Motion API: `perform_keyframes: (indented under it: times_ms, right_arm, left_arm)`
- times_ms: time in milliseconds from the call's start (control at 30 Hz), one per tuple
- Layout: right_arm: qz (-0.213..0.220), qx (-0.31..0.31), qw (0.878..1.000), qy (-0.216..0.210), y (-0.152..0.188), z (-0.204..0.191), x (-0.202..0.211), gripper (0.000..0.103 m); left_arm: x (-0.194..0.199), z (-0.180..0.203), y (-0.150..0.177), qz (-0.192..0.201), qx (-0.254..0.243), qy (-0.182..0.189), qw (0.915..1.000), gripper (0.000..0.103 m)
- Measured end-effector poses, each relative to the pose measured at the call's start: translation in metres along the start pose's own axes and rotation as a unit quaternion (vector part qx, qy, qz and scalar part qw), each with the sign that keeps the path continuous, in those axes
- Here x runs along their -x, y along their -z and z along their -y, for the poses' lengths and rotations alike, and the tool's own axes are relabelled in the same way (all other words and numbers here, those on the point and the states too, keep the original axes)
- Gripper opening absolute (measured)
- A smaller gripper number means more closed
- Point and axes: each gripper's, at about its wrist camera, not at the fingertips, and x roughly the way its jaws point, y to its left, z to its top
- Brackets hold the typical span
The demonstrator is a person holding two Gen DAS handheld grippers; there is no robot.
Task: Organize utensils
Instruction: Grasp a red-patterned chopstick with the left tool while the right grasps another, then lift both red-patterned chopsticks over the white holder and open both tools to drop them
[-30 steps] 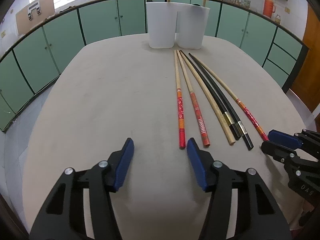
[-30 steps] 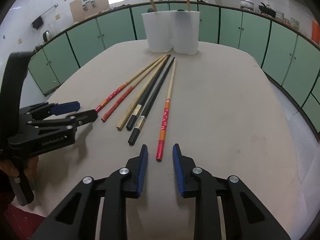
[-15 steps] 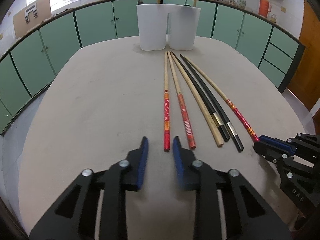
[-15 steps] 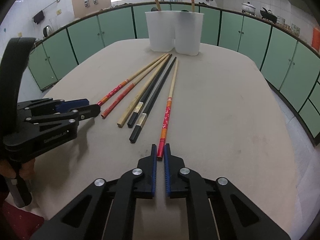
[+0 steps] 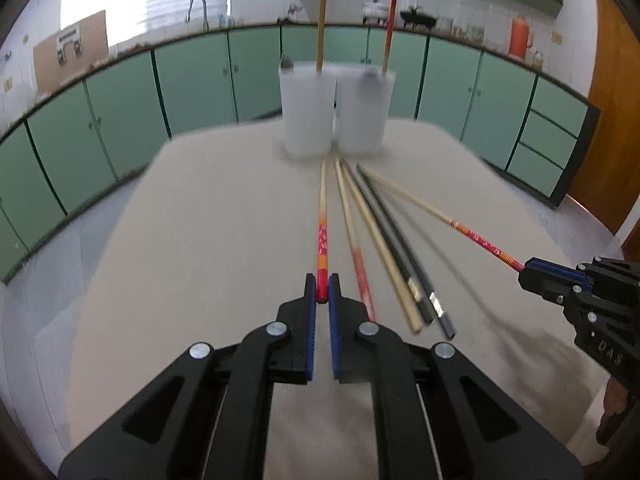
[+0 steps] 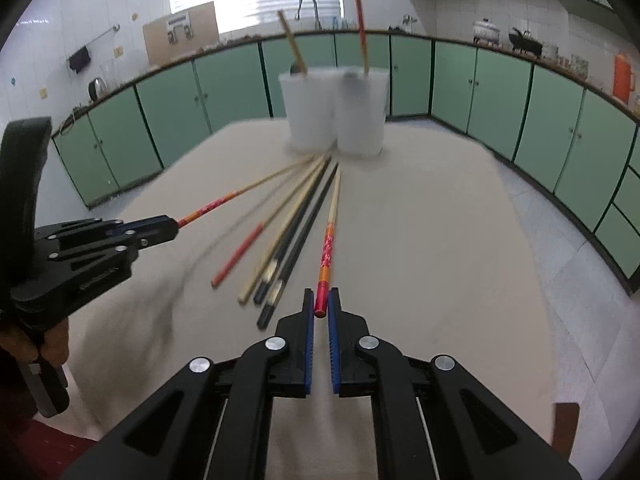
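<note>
1. Left wrist view: the left gripper (image 5: pixel 322 294), open half a second ago, is now clamped on the red end of a patterned chopstick (image 5: pixel 322 236). Four loose chopsticks (image 5: pixel 384 248) lie beside it on the table (image 5: pixel 200 240).
2. Right wrist view: the right gripper (image 6: pixel 321 307) stays closed on its own red-ended chopstick (image 6: pixel 327 252), which points toward the white holders (image 6: pixel 334 110). Only this view shows the person's hand (image 6: pixel 54 346).
</note>
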Motion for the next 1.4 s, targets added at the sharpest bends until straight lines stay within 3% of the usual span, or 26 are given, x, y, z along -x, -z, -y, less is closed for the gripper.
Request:
perform_keyframes:
  times_ms: [400,600,900,1133,1400]
  right_arm:
    - [0.067,-0.012,0.998,-0.015,-0.05,0.018,0.045,0.006]
    - [0.106,-0.01,0.994,-0.036,-0.095,0.031,0.066,0.006]
    - [0.116,0.02,0.992,-0.048,-0.145,0.036,0.076,0.006]
    - [0.143,0.045,0.988,-0.022,-0.183,0.047,0.09,0.006]
    - [0.186,0.06,0.981,0.01,-0.245,0.058,0.098,0.006]
  left_arm:
    - [0.052,0.0,-0.046,0.076,-0.006,0.009,0.9971,0.005]
    - [0.074,-0.001,-0.081,0.125,-0.017,0.015,0.9919,0.005]
    - [0.085,0.0,-0.119,0.156,-0.03,0.026,0.987,0.005]
    - [0.092,-0.012,-0.149,0.188,-0.017,0.02,0.9818,0.005]
    - [0.099,-0.025,-0.222,0.251,-0.003,0.013,0.968,0.005]
